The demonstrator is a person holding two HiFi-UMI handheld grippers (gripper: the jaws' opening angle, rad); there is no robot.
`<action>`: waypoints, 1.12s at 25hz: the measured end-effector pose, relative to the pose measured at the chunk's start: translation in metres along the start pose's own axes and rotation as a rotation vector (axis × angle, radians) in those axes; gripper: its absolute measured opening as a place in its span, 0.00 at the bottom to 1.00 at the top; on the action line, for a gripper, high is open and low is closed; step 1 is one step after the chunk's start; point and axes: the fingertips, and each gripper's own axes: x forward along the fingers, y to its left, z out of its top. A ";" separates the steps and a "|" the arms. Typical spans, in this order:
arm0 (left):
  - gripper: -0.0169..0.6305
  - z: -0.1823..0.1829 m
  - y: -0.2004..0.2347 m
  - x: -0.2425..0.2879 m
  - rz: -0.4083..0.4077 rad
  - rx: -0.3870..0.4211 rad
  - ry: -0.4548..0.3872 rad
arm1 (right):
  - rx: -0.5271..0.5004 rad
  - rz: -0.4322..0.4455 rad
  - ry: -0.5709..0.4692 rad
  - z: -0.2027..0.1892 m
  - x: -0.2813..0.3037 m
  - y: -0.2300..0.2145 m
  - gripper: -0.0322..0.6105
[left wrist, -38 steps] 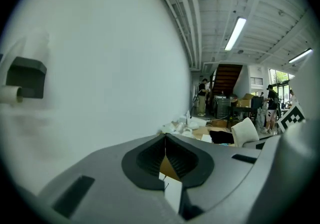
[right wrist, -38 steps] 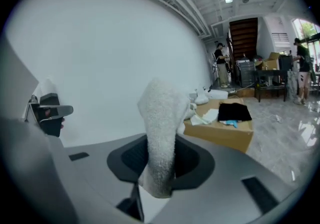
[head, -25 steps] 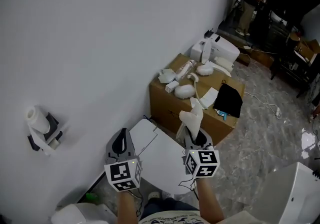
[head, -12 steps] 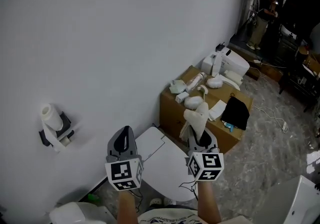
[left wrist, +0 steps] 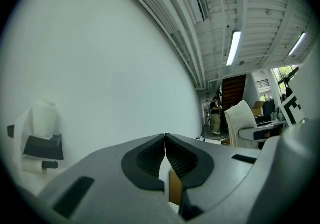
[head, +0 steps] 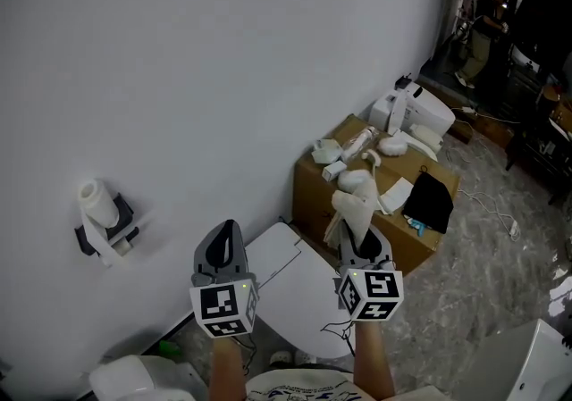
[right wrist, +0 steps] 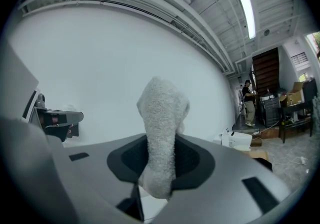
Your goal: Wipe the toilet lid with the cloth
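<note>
The white toilet lid (head: 295, 288) lies flat below both grippers, close to the white wall. A pale folded cloth (head: 355, 204) stands up out of my right gripper (head: 360, 243), which is shut on it; in the right gripper view the cloth (right wrist: 161, 143) fills the gap between the jaws. My left gripper (head: 222, 247) hovers over the lid's left edge, its jaws shut together with nothing held (left wrist: 165, 160). Both grippers point away from me toward the wall.
A toilet-paper holder (head: 103, 216) hangs on the wall at left. A cardboard box (head: 375, 203) with white items and a black cloth stands behind the lid to the right. A person (head: 478, 37) stands far back right. Another white fixture (head: 527, 359) sits at bottom right.
The head view has shifted, so the box and paper holder sit further right in frame. Both grippers stay over the lid, the right one still holding the cloth.
</note>
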 end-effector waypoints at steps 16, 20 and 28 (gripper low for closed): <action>0.04 -0.002 0.005 0.004 0.017 -0.006 0.008 | -0.004 0.034 0.015 -0.003 0.009 0.006 0.21; 0.04 -0.003 0.007 0.005 0.019 -0.003 0.010 | -0.010 0.038 0.015 -0.002 0.012 0.009 0.21; 0.04 -0.003 0.010 0.006 0.025 -0.005 0.009 | -0.018 0.048 0.020 -0.003 0.016 0.012 0.21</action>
